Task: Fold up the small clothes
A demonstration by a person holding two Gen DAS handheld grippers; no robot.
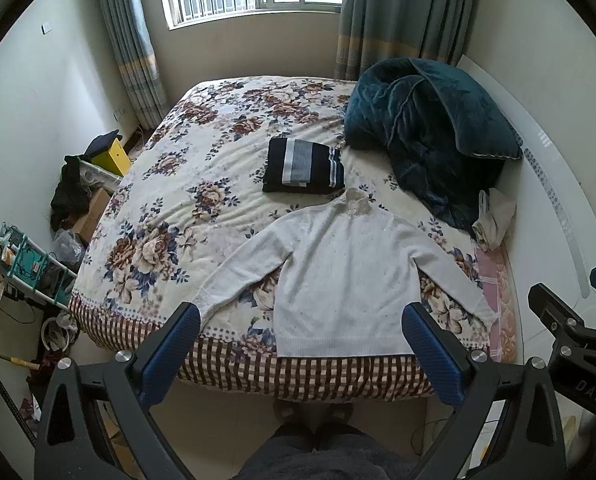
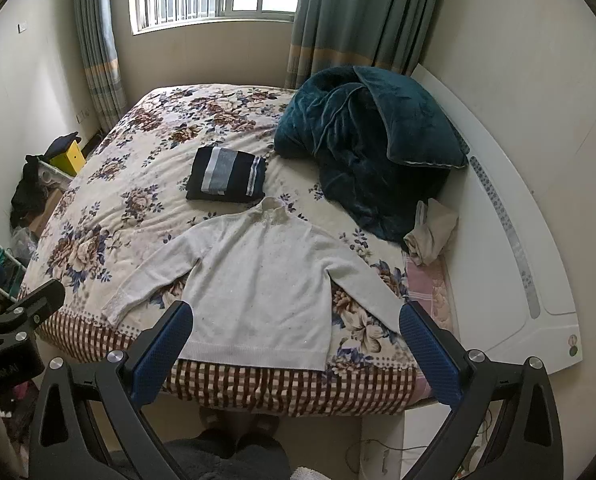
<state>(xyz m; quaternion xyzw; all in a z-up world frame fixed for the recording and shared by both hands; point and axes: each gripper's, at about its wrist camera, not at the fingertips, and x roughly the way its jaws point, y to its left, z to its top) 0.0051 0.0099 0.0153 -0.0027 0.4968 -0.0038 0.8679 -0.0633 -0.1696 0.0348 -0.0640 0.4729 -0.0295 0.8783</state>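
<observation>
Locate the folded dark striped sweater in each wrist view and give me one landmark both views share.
Left wrist: the folded dark striped sweater lies centre frame, just beyond the white sweater collar.
Right wrist: it lies left of centre, beyond the same collar.
Shared landmark: the teal blanket, heaped to its right.

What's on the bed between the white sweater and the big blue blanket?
Only bare flowered bedspread lies between the white sweater and the teal blanket; the right wrist view shows that strip best.
</observation>
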